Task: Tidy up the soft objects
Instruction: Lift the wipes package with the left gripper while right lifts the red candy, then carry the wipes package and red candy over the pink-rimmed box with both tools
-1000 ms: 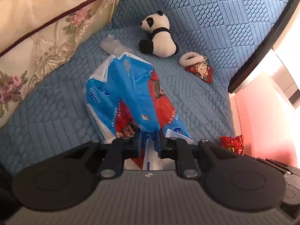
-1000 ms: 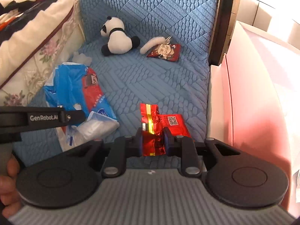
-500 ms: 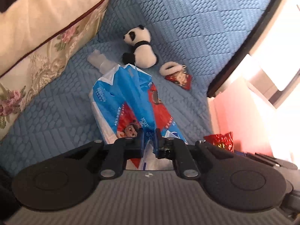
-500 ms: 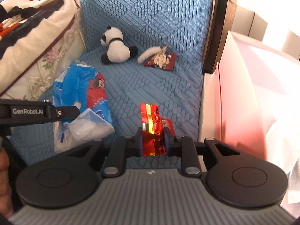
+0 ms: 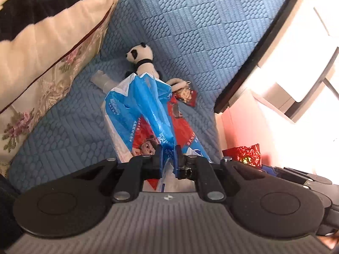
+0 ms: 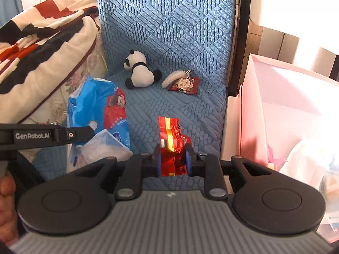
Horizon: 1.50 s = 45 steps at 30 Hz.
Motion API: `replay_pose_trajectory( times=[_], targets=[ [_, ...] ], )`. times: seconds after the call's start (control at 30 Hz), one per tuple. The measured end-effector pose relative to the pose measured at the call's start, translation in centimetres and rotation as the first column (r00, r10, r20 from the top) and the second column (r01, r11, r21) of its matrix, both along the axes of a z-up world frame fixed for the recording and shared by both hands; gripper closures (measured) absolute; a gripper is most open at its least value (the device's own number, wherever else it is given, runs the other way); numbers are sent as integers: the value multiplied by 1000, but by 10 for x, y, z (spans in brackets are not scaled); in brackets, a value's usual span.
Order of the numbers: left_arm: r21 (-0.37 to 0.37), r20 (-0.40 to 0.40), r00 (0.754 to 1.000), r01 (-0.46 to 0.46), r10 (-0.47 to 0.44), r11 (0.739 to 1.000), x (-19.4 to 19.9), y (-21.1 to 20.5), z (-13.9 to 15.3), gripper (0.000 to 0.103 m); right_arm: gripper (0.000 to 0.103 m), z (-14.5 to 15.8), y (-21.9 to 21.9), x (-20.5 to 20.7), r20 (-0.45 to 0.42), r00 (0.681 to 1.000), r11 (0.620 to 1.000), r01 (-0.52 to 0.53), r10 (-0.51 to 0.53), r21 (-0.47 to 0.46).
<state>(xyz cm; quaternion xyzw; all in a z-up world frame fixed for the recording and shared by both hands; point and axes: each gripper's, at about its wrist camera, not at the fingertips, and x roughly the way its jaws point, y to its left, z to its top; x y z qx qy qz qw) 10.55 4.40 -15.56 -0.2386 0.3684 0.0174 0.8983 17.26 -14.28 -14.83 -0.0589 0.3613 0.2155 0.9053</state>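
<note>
Grippers work above a quilted blue sofa seat [image 6: 186,114]: the left gripper [image 5: 168,158] pinches a crinkled blue-and-red plastic tissue bag [image 5: 146,114], the right gripper [image 6: 172,158] clamps a shiny red foil packet [image 6: 170,139]. A plush panda [image 6: 138,72] lies near the backrest, beside a fuzzy keychain loop [image 6: 172,77] on a small red pouch [image 6: 184,85].

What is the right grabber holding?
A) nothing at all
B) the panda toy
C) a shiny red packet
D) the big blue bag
C: in the right wrist view the right gripper has its jaws closed on the shiny red packet, while the panda toy lies far back on the blue cushion.
</note>
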Motion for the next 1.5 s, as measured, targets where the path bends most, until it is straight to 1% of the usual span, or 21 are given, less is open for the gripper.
replay_pose_trajectory(
  times=[0.13, 0.27, 0.5, 0.63, 0.8, 0.9, 1.0, 1.17, 1.33, 1.5],
  targets=[
    [17, 13, 999, 29, -30, 999, 1, -9, 18, 91, 78, 10, -6, -2, 7, 1000, 1000, -1, 1, 14],
    [22, 39, 999, 33, -33, 999, 0, -16, 41, 91, 78, 27, -11, -4, 23, 1000, 999, -10, 9, 35],
    [18, 81, 995, 54, -55, 998, 6, -24, 78, 91, 78, 69, -23, -4, 80, 997, 997, -9, 3, 77],
    [-1, 91, 994, 69, -68, 998, 12, -30, 95, 91, 78, 91, -33, -1, 105, 995, 996, -4, -6, 91],
    [-5, 109, 990, 84, -83, 996, 23, -48, 113, 91, 78, 116, -49, 2, 143, 990, 995, -7, -7, 95],
    [13, 109, 991, 79, -80, 997, 30, -62, 125, 91, 78, 129, -61, 3, 164, 986, 995, 1, -16, 96],
    [1, 120, 990, 80, -80, 997, 39, -73, 135, 91, 78, 142, -74, 4, 180, 983, 995, 6, -25, 103],
    [6, 138, 984, 110, -110, 994, 48, -99, 154, 91, 78, 162, -97, 9, 205, 978, 993, 14, -38, 116],
    [4, 159, 978, 137, -136, 991, 57, -122, 169, 91, 78, 173, -127, 14, 200, 978, 988, 33, -62, 148],
    [-2, 153, 973, 177, -175, 984, 67, -152, 169, 91, 78, 168, -152, 21, 183, 979, 988, 62, -87, 140]
  ],
)
